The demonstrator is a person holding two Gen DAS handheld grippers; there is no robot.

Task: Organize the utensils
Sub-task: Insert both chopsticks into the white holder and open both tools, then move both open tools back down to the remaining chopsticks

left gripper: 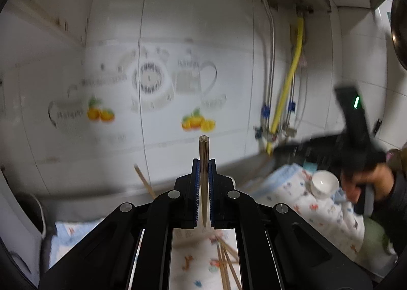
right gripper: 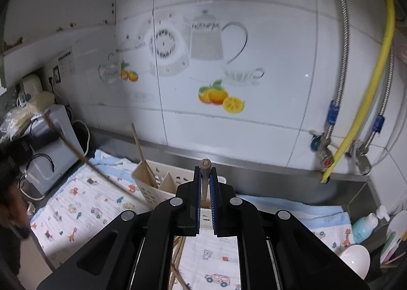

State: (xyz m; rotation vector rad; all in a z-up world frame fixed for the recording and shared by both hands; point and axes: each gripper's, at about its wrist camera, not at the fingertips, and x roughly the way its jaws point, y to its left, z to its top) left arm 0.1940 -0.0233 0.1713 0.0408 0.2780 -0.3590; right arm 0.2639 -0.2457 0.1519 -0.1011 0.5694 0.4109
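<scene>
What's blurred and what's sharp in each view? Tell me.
Left wrist view: tiled wall and cup smeared by motion blur, other gripper streaked; held chopstick and left gripper sharp. Right wrist view: mostly crisp, right gripper and its chopstick sharp, dark left edge blurred; both bowed by fisheye.

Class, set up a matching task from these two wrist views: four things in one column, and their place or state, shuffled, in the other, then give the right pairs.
Things
1. chopstick in the left gripper
2. utensil holder
3. yellow hose
4. white bowl

Places or states
A. runs down the tiled wall on the right
B. clamped upright between blue pads
C. lies at the lower right, near a blue bottle
D. stands on the printed cloth with one chopstick leaning in it

Pairs: 1-B, 2-D, 3-A, 4-C
</scene>
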